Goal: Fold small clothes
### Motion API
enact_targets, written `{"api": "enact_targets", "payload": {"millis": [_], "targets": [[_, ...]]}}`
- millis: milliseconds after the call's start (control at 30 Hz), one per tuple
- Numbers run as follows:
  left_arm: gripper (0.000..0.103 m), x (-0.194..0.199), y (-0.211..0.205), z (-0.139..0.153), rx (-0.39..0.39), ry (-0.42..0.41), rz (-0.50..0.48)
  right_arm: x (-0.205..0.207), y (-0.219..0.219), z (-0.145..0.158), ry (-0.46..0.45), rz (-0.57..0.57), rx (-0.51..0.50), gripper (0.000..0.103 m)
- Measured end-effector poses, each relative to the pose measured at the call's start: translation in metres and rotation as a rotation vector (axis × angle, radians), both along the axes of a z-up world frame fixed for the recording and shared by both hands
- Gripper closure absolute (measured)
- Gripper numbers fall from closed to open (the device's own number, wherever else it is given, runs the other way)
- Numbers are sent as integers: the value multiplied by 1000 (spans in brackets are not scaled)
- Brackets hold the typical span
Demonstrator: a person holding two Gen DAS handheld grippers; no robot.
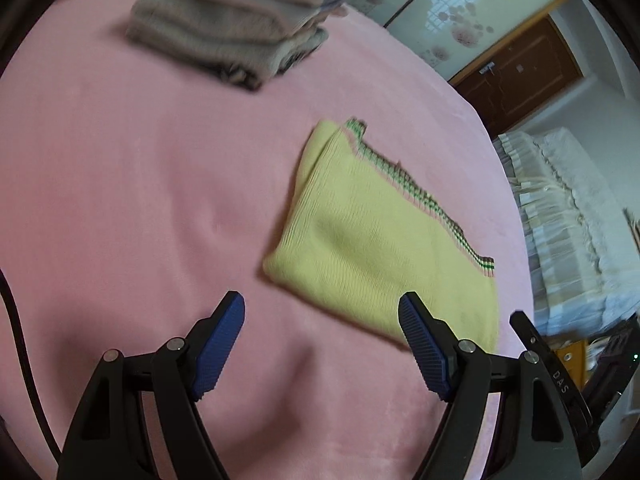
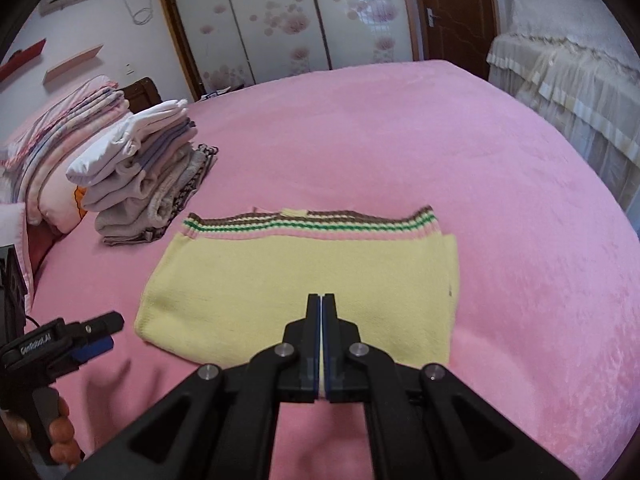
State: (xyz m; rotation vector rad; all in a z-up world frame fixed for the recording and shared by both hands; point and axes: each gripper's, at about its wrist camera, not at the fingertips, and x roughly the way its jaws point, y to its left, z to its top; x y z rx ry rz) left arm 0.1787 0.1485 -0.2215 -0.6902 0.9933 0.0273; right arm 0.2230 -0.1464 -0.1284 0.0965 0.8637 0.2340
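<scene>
Nearest the right wrist camera, the right gripper (image 2: 322,300) has its blue pads pressed flat together with nothing visibly caught between them, poised over the near edge of the yellow knit garment (image 2: 304,292); whether the tips touch the cloth cannot be told, since the black linkage hides that edge. The left gripper (image 1: 320,308) stands spread wide over bare pink bedcover (image 1: 120,180), just beside the garment's near corner and holding nothing, which reads as a hand freed after a fold. The garment lies flat in the middle of the bed as a neat rectangle, its striped green, brown and pink hem turned toward the far side, so it looks already folded and probably ready to be moved. A hand (image 2: 60,432) gripping the left tool shows only as fingertips at the frame's edge. Farther off, the stack of folded clothes (image 2: 148,184) waits as the likely destination; it is motion-blurred in the left view. Behind it, bedding and a wardrobe are cut off by the lens rim.
</scene>
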Motion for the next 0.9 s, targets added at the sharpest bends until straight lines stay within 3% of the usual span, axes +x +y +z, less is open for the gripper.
{"api": "enact_targets", "payload": {"millis": [333,633,900], "targets": [[25,-10,-10,-35,-98,11,60,-6,11,-1,-5,-5,40,102],[25,16,-17,-57,-220,-96,53,-5,14,-20,22,-22,75,100],[25,48,-25,-64,-242,-171,54,1,20,-31,19,-17,40,100]]}}
